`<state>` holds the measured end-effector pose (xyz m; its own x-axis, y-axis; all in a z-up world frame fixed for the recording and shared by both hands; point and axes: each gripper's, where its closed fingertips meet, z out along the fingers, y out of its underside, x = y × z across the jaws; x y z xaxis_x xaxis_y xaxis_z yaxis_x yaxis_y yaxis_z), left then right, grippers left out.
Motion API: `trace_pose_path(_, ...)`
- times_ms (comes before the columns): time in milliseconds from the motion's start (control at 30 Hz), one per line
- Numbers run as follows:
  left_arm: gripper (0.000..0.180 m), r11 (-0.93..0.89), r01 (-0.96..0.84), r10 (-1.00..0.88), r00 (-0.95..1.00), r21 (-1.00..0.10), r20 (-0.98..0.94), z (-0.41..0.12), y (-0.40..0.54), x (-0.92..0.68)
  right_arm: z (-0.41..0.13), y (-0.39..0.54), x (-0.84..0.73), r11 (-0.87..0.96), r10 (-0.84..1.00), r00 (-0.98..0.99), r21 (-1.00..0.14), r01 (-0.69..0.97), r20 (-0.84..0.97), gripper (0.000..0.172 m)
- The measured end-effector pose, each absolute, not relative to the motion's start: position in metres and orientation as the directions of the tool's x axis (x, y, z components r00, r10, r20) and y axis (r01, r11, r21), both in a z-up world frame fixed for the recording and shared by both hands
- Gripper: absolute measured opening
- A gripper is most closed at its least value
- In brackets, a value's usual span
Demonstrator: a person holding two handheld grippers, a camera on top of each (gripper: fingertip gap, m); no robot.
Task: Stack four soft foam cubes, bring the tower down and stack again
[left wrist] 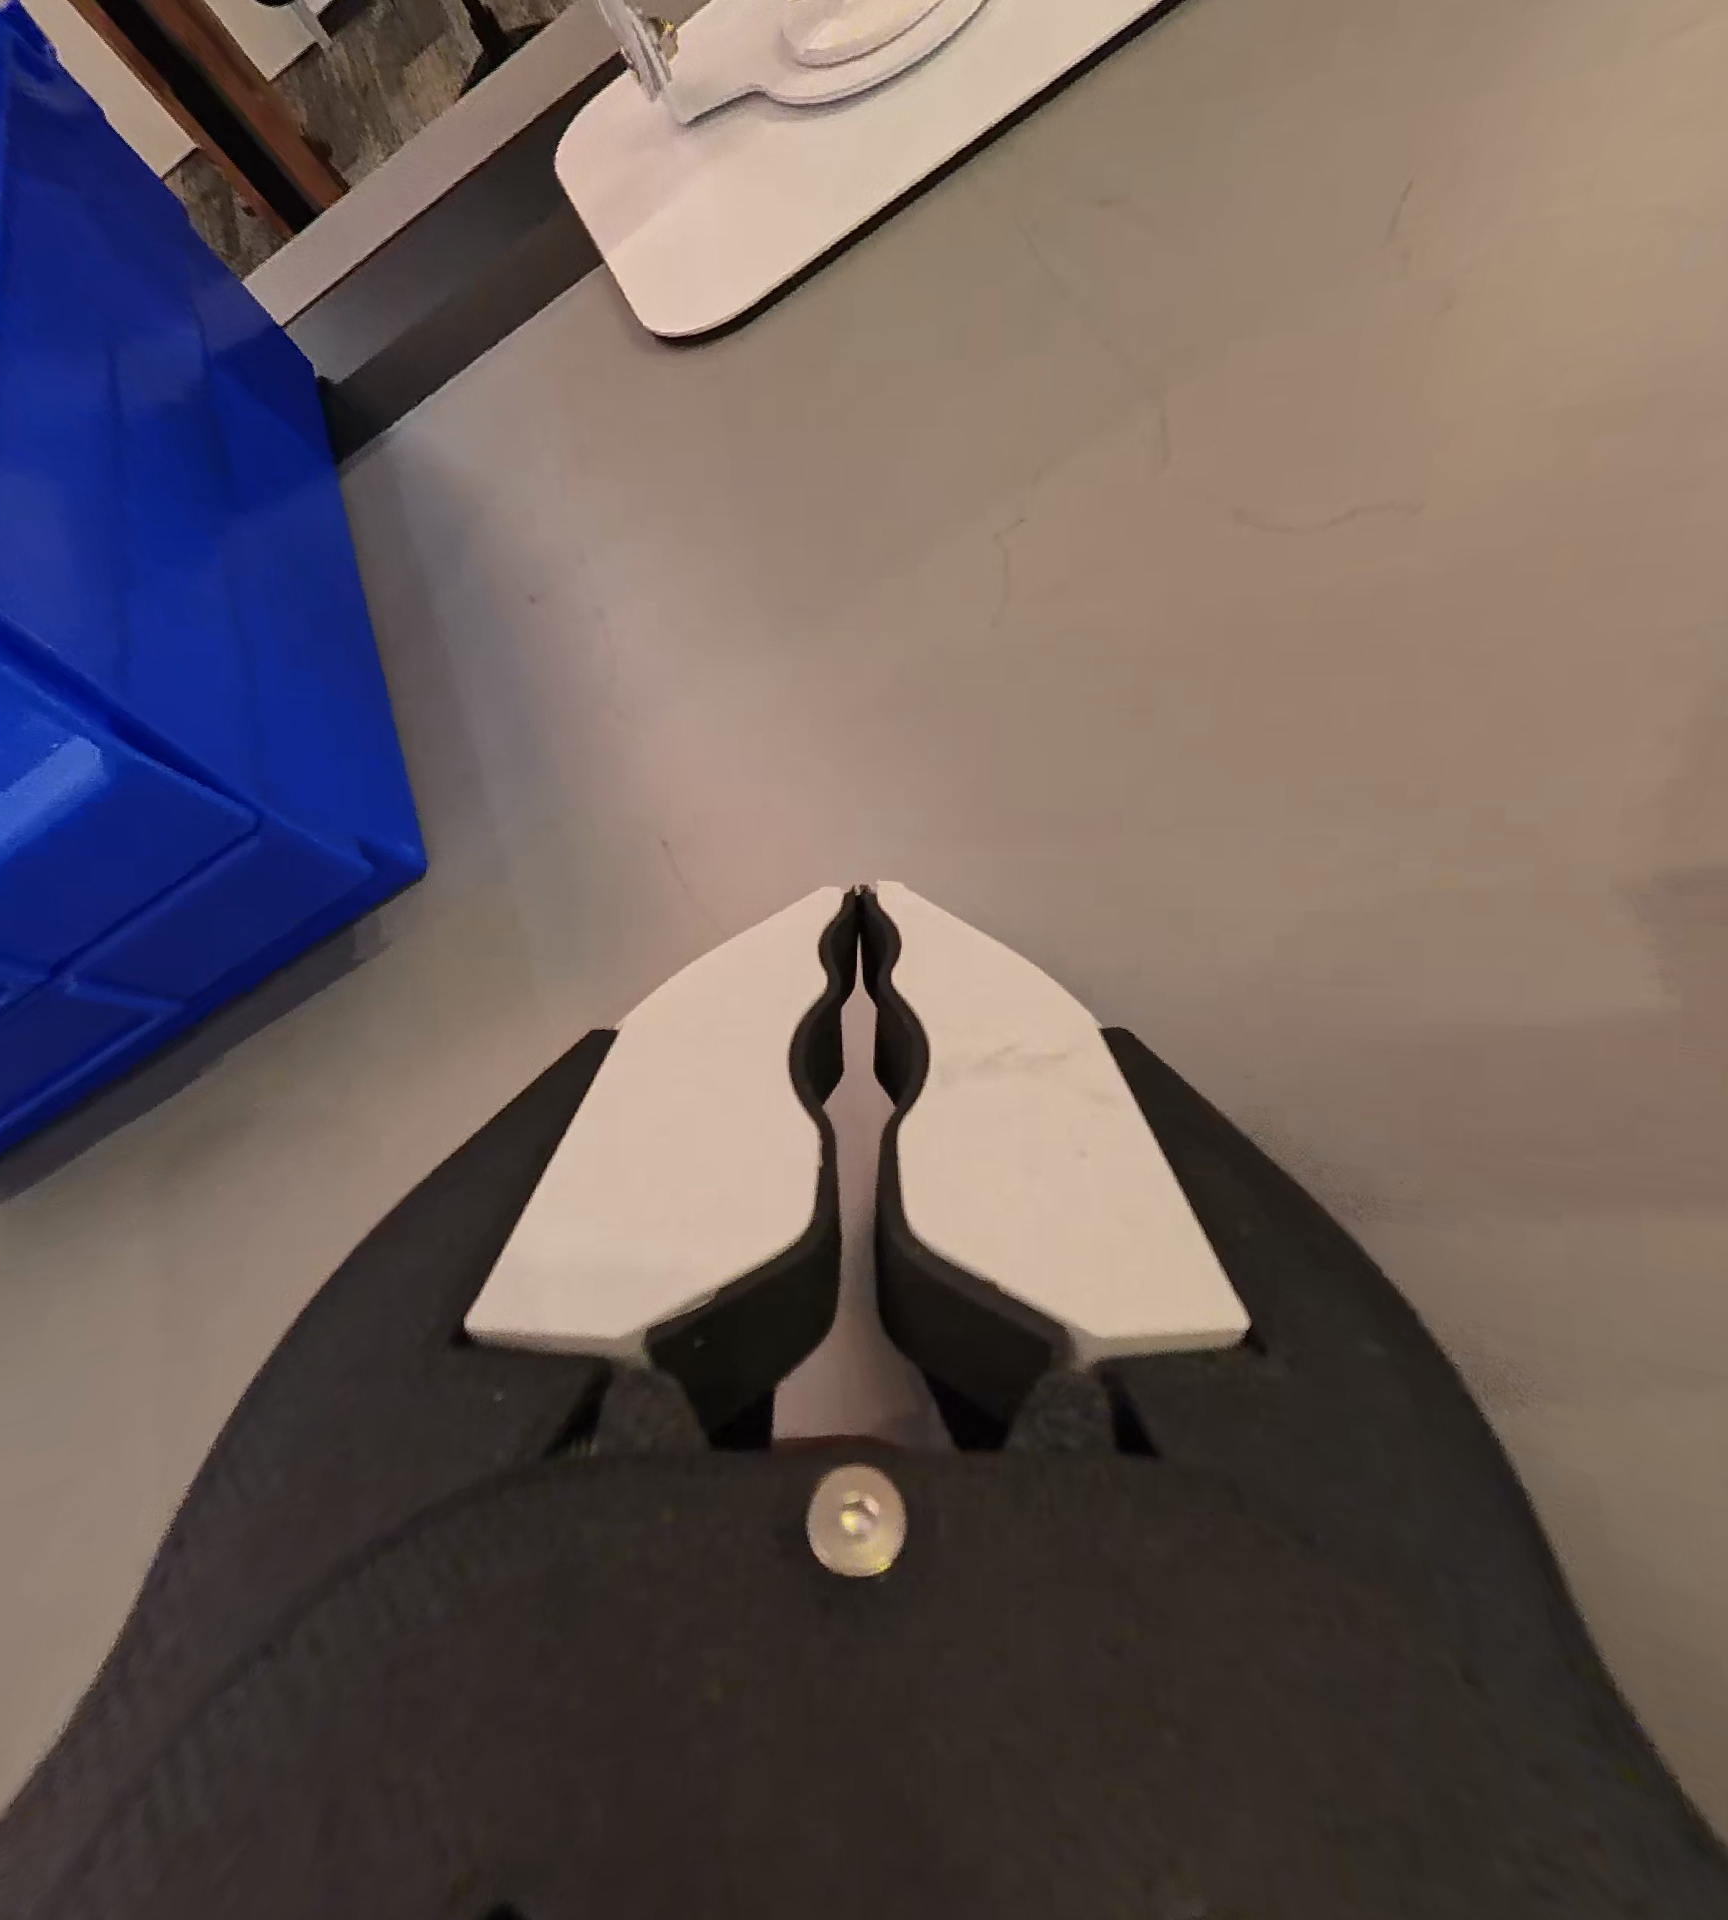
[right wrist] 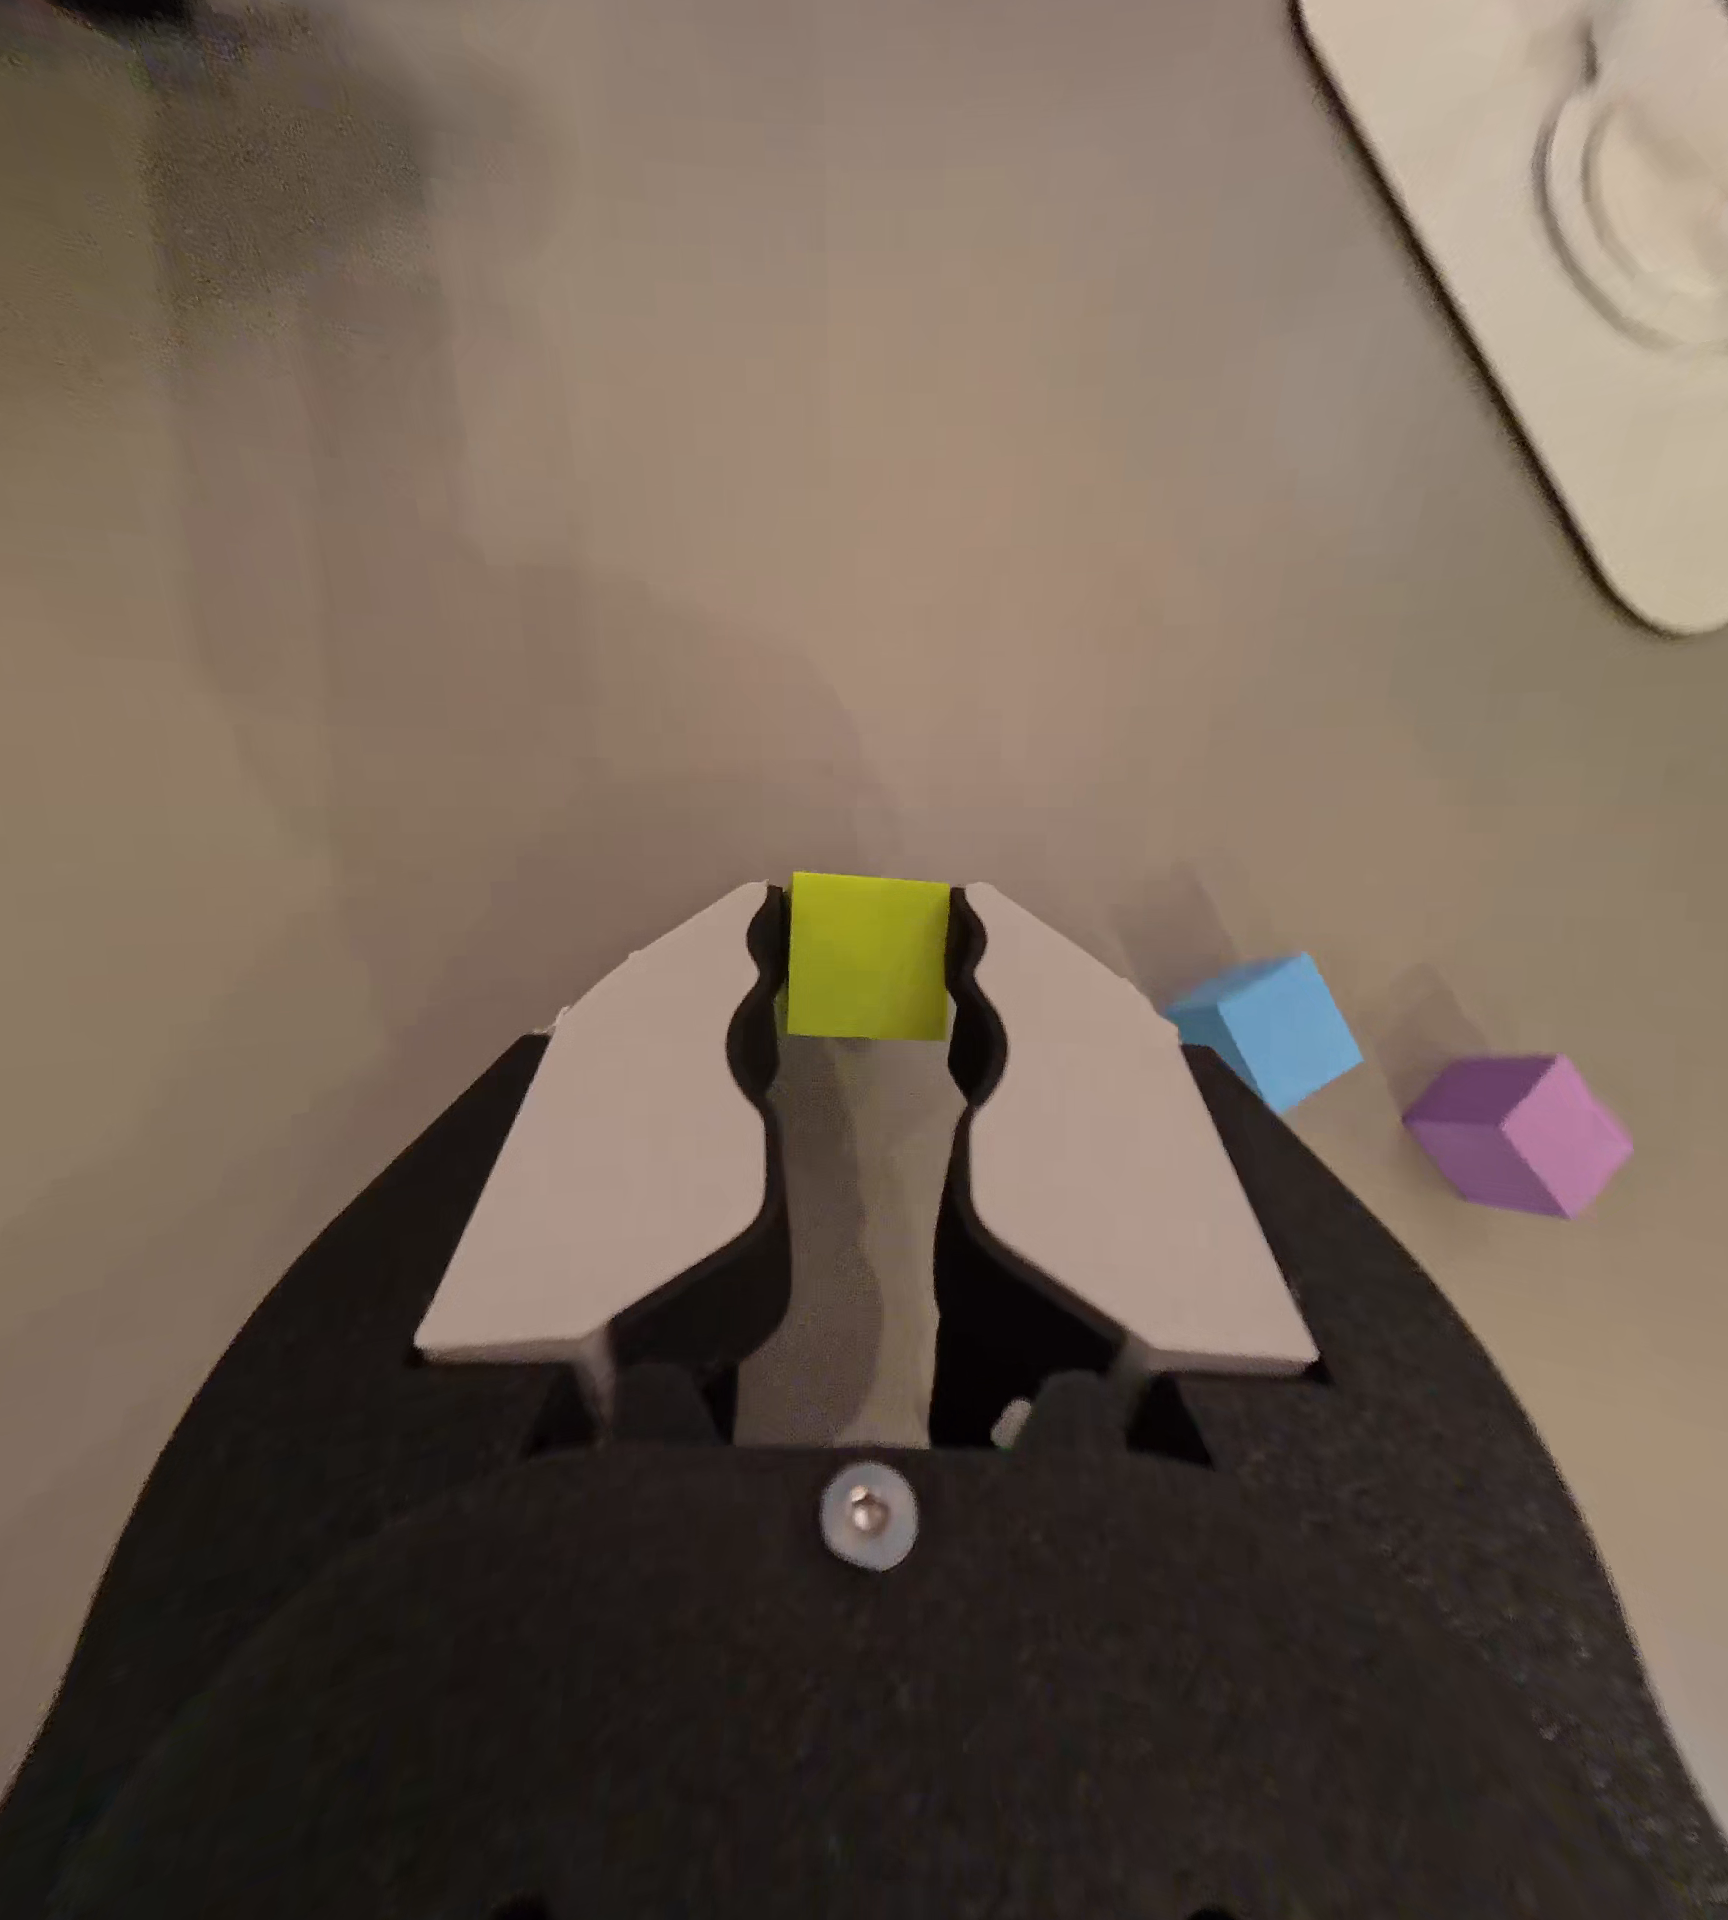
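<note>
In the right wrist view my right gripper [right wrist: 866, 914] is shut on a yellow-green foam cube [right wrist: 866, 961]; both black pads press on its sides. A light blue cube [right wrist: 1270, 1029] lies on the grey table just right of the right finger, and a purple cube [right wrist: 1520, 1138] lies farther right. In the left wrist view my left gripper [left wrist: 860, 896] is shut with its pads together and nothing between them, over bare grey table. No cube shows in the left wrist view.
A blue plastic bin [left wrist: 112, 675] stands at the left of the left gripper. A white board with a clear stand [left wrist: 787, 156] lies at the far side; it also shows in the right wrist view [right wrist: 1618, 312] at the upper right. Spacing between my two grippers at the tips: around 20 cm.
</note>
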<state>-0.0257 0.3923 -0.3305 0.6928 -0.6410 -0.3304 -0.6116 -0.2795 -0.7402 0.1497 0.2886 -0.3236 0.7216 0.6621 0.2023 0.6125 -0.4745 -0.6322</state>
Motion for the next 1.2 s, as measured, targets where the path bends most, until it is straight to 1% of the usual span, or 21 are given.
trace_pose_path(133, 0.0, -0.289, -0.585, -0.636, 0.709, -0.757, -0.305, -0.328, 0.394, -0.027, -0.306, 0.29, 0.1, -0.435, 0.702, 0.694, -0.677, 0.594, 0.158, 0.029)
trace_pose_path(267, 0.0, -0.292, -0.553, -0.635, 0.722, -0.78, -0.275, -0.324, 0.394, -0.028, -0.318, 0.29, 0.051, -0.417, 0.754, 0.642, -0.657, 0.628, 0.135, 0.029)
trace_pose_path(433, 0.0, -0.303, -0.528, -0.64, 0.73, -0.793, -0.241, -0.323, 0.394, -0.029, -0.346, 0.286, 0.028, -0.41, 0.794, 0.587, -0.578, 0.706, 0.154, 0.029)
trace_pose_path(567, 0.0, -0.304, -0.538, -0.646, 0.723, -0.786, -0.245, -0.324, 0.393, -0.028, -0.348, 0.286, 0.026, -0.41, 0.796, 0.591, -0.601, 0.686, 0.132, 0.029)
trace_pose_path(700, 0.0, -0.302, -0.545, -0.65, 0.718, -0.782, -0.25, -0.325, 0.393, -0.028, -0.347, 0.286, 0.03, -0.412, 0.79, 0.597, -0.603, 0.683, 0.137, 0.045)
trace_pose_path(833, 0.0, -0.304, -0.537, -0.653, 0.719, -0.787, -0.238, -0.324, 0.393, -0.028, -0.338, 0.283, 0.035, -0.396, 0.792, 0.592, -0.61, 0.686, 0.152, 0.051)
trace_pose_path(1200, 0.0, -0.311, -0.535, -0.657, 0.718, -0.786, -0.228, -0.325, 0.393, -0.028, -0.288, 0.283, 0.105, -0.435, 0.683, 0.714, -0.701, 0.565, 0.152, 0.049)
